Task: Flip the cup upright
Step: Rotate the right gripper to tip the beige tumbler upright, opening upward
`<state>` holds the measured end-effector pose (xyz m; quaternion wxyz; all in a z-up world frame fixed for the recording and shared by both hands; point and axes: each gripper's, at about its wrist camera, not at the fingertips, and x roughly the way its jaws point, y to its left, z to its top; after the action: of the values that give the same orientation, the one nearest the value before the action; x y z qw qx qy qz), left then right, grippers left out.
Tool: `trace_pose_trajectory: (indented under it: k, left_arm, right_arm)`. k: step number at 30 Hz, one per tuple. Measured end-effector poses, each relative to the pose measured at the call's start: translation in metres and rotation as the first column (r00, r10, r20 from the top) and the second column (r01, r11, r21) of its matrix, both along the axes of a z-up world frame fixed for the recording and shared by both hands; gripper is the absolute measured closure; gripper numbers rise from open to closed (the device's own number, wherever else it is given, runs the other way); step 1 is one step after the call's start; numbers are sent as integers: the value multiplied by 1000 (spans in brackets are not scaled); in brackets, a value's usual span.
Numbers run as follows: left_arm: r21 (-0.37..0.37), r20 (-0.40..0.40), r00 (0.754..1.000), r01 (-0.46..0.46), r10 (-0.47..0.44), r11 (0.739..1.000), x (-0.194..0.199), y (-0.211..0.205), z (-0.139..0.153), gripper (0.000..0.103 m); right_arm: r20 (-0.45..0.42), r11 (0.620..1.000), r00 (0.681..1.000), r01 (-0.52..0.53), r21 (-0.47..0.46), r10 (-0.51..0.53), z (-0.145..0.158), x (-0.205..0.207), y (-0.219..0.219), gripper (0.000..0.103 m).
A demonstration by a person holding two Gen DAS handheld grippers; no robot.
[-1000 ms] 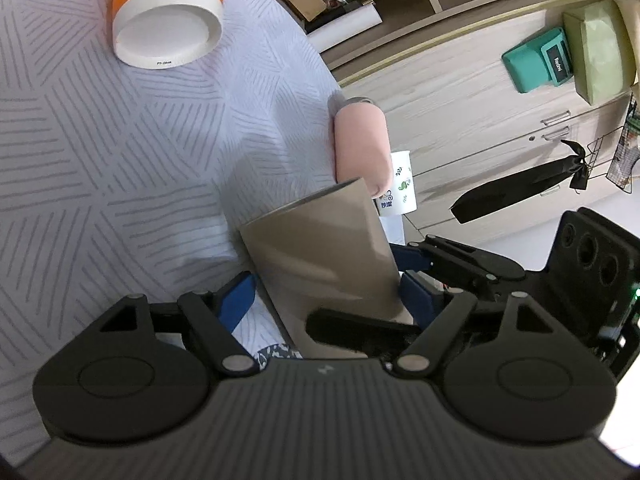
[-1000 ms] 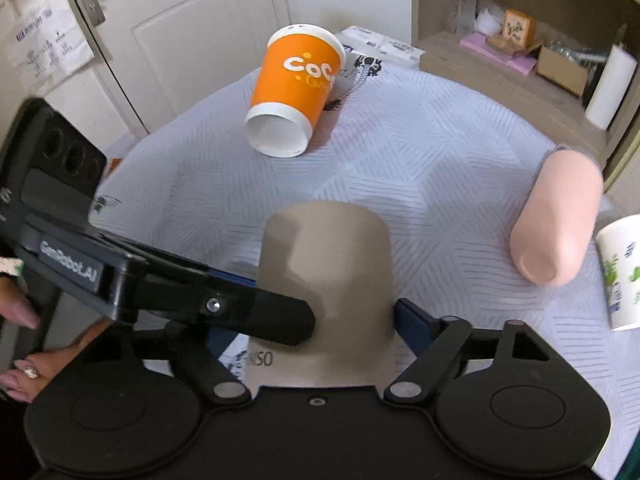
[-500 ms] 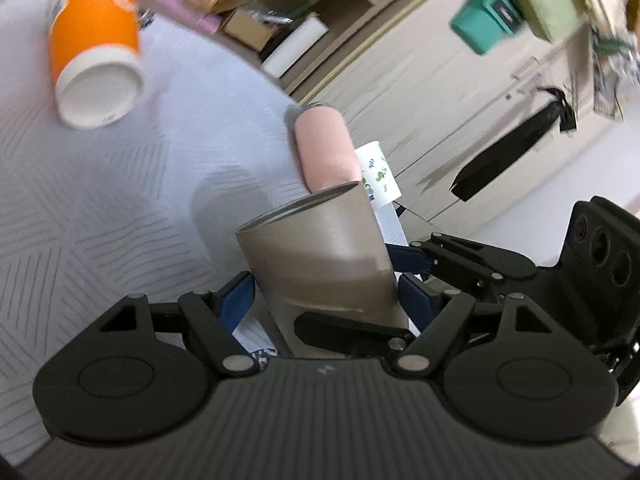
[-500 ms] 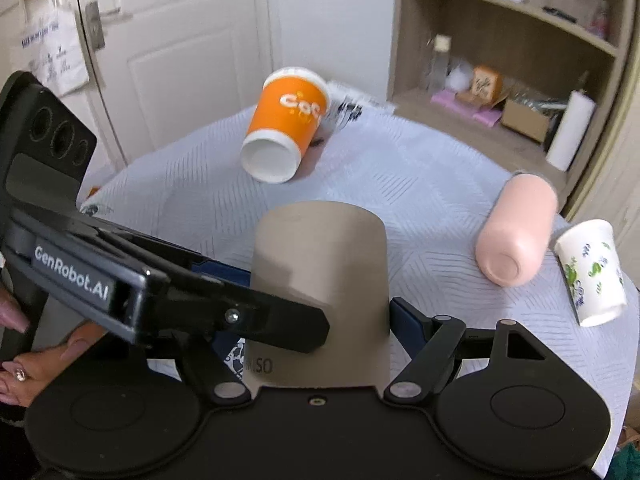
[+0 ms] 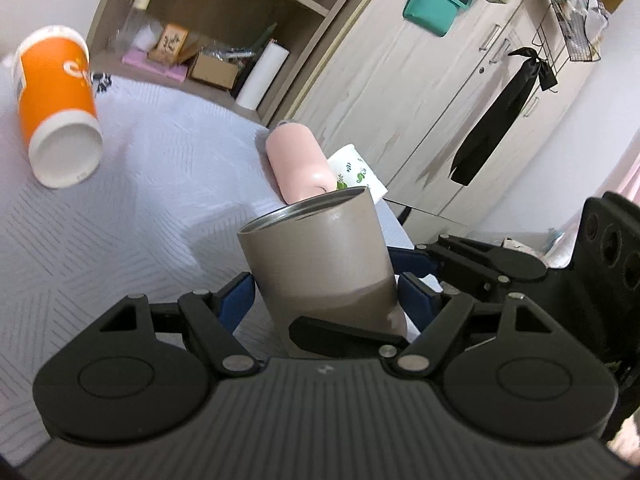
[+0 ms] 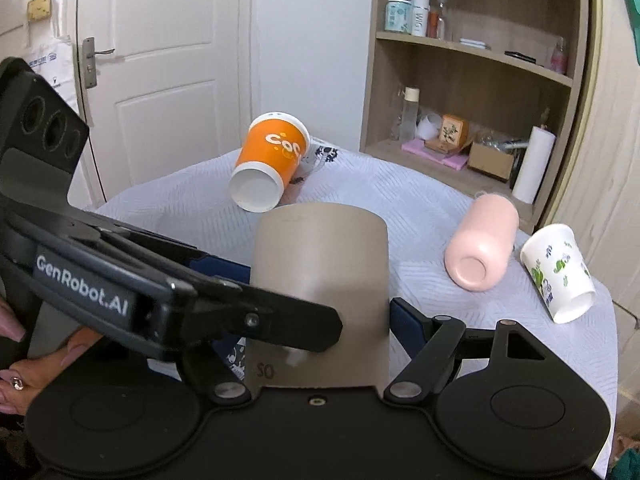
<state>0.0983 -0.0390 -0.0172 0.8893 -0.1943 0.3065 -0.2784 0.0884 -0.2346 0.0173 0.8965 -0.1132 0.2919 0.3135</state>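
— Taupe metal cup, where does it sit?

— Near the front edge of the table, between the blue pads of both tools. The left gripper is clamped on its lower wall from either side, and the right gripper is clenched on the same cup. In the left wrist view its steel-rimmed mouth points up and away, the body tilted.

— Is its base on the cloth?

— I cannot tell; the tool bodies hide it.

— What else lies on the table?

— An orange paper cup on its side toward the far left edge, white bottom facing the cameras. A pink bottle lies near the right edge, and a white cup with green prints lies just beside it at that edge.

— Anything beyond?

— A wooden shelf with a paper roll.
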Motion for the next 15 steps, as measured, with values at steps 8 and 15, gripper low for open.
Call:
trace_pose_trajectory:
  k: [8,15]
  left_arm:
    - [1,30,998,-53,53,999,1,17,4,26]
    - [80,97,991,-96,88,992,13,27,14,28]
  right_arm:
    - [21,999,999,-34,5,34,2,7,15,22]
    - [74,999,996,-45,15,44,0,20,38,22]
